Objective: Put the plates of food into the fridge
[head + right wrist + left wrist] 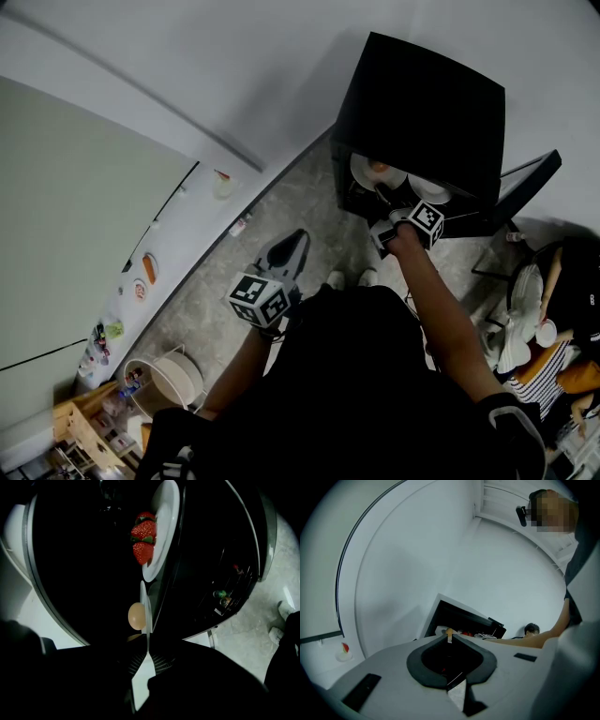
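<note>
Fridge (422, 112) open, strawberry plate (168, 508) shelved inside. Second plate (146, 603) is likely stiff, slick and breakable, and its egg (136, 616) may roll. Right gripper (147, 649) pinches its near rim, just inside. Keep level. Left gripper (449, 638) clenched, empty.

The fridge (422, 112) is open, its door (527, 180) swung wide to one side, so the way in is free. Deep inside the fridge, the strawberry plate (165, 522) blocks the back. The egg plate (146, 604), clamped in the right tongs (146, 651), sits just short of it, with dark open space beside both.
</note>
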### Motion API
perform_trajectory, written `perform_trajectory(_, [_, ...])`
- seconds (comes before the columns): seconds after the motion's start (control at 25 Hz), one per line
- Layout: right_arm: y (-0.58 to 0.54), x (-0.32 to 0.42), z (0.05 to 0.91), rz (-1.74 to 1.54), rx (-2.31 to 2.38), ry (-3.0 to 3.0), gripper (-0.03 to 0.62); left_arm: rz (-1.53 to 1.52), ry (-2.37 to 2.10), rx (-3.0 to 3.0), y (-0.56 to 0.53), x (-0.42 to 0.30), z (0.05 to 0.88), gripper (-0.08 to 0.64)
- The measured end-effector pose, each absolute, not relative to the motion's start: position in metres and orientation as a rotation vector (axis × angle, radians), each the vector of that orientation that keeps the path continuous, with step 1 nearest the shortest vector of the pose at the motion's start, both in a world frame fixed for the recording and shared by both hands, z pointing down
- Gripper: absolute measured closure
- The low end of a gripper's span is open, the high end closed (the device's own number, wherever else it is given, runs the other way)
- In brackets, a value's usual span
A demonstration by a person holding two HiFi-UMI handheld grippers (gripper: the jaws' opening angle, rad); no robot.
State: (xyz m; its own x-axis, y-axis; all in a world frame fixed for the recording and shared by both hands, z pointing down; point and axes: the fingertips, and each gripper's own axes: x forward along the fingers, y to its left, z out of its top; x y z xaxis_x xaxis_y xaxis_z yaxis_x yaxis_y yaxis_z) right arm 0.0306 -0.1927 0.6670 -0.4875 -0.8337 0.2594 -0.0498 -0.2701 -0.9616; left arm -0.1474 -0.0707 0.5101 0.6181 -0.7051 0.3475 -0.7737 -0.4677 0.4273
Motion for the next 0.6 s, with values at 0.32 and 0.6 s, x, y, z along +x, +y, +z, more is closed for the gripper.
perform_trajectory(0.32, [-0.207,0.032,0.668,-1.84,-1.099,1.322,0.557,0.164,-1.168,2.279,-0.065,-0.148,0.51,0.535])
perform_trajectory(0.6, [-0.217,0.037,0.674,-1.866,-1.122,1.242,0.557,0.167,-1.176,2.27,-0.062,-0.149,0.511,0.535])
